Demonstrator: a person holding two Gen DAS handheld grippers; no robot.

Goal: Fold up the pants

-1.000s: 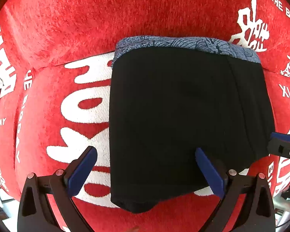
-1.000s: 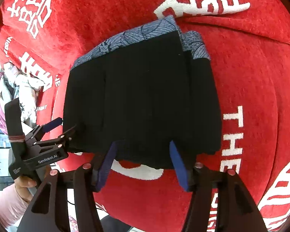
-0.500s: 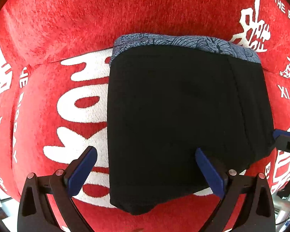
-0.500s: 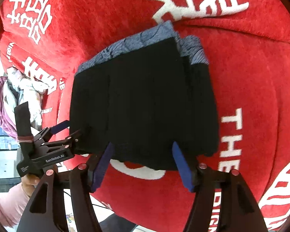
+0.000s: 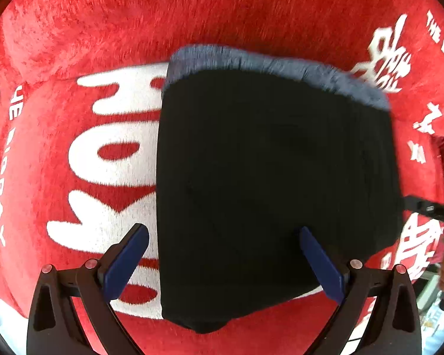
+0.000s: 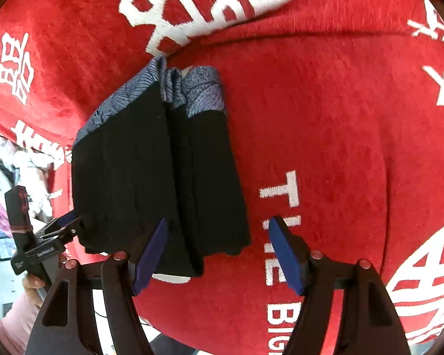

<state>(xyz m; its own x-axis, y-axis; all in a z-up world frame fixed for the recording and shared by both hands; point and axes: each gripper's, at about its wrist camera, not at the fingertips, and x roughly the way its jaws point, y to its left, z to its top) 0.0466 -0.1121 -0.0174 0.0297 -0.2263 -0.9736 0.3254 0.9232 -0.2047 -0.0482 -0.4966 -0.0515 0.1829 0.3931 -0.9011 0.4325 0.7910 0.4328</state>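
Note:
The black pants (image 5: pixel 269 195) lie folded in a compact rectangle on the red cushion, with the grey-blue patterned waistband (image 5: pixel 275 65) at the far edge. In the right wrist view the pants (image 6: pixel 162 183) show stacked folded layers and the waistband (image 6: pixel 198 88) at the top. My left gripper (image 5: pixel 222 260) is open, its jaws spread over the near edge of the pants. My right gripper (image 6: pixel 219 251) is open and empty at the near right corner of the pants. The left gripper also shows in the right wrist view (image 6: pixel 62 227) at the pants' left edge.
The pants rest on a red sofa cover (image 5: pixel 74 148) with large white lettering (image 6: pixel 210 6). A pile of light and purple clothes (image 6: pixel 9 177) lies at the far left. A hand in a pink sleeve (image 6: pixel 29 293) holds the left gripper.
My right gripper has opened wider and swung right, off the pants' near edge. The left gripper stays open; its view has shifted slightly and blurred.

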